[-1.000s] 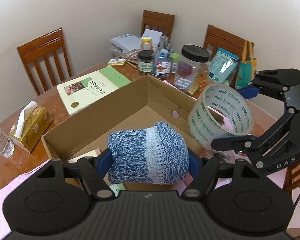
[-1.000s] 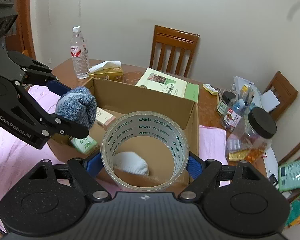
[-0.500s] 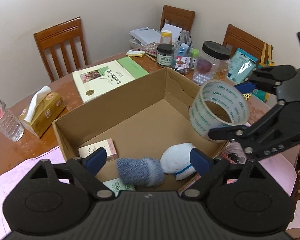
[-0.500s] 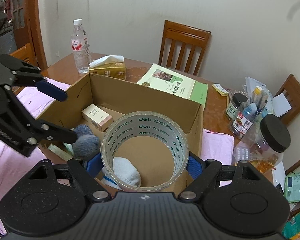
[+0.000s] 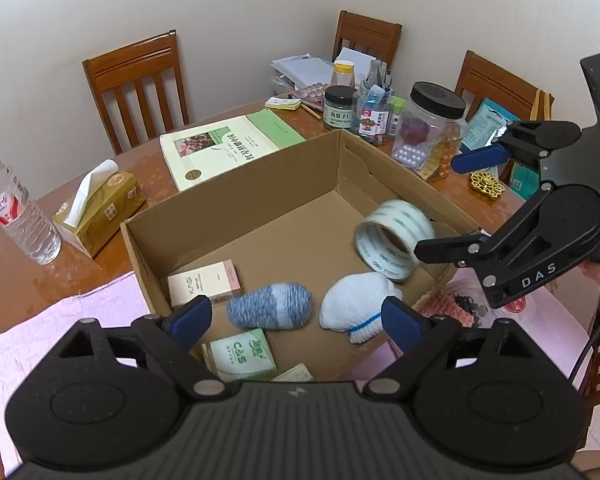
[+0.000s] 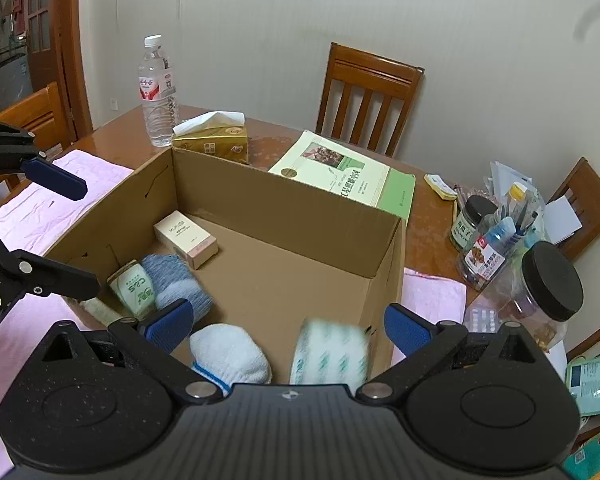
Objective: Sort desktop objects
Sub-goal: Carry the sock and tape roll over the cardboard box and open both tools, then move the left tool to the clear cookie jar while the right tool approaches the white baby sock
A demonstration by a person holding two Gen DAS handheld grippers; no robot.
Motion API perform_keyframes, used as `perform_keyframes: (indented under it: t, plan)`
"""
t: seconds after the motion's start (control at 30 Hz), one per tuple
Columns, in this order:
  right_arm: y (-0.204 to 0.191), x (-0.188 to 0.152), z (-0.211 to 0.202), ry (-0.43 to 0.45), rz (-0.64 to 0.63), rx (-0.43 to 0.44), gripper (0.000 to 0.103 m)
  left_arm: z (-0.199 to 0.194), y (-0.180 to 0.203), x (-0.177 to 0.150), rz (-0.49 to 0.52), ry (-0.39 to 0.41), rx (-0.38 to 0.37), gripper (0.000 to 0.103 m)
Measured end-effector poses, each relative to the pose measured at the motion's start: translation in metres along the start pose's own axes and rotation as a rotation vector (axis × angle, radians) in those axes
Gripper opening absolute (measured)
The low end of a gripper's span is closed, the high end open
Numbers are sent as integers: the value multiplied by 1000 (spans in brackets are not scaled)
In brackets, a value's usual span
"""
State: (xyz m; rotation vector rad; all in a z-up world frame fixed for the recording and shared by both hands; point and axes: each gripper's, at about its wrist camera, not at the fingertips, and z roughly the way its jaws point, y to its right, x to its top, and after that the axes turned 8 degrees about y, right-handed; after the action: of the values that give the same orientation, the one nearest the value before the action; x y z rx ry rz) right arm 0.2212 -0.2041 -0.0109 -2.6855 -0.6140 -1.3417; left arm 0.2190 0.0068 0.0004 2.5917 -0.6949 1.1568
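From the left wrist view, the left gripper stood with its blue pads apart and nothing between them, above the near end of the open brown cardboard box. On the box floor lay a rolled blue-and-white knitted sock bundle, a white rolled sock with a blue band, a small cream carton and a green-and-white tissue pack. The clear roll of packing tape with green lettering showed blurred inside the box, just beside its right wall, clear of the right gripper.

From the right wrist view, the right gripper's jaws were opening, and the blurred tape roll sat below them, free of both pads, next to the white sock and close to the near right corner.

The tape roll looked light, stiff and smooth; it would likely roll on edge, so a hold across its outer rim seemed best. The socks looked soft and would squash under any grip.
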Motion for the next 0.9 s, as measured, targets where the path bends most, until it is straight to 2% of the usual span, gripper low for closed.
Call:
perform_keyframes:
  t: [0.43, 0.9]
  plan:
    - [-12, -19, -28, 2, 32, -1, 103, -16, 8, -27, -12, -19, -19, 94]
    - [-49, -48, -61, -37, 120, -68, 103, -31, 15, -60, 79, -51, -114, 94]
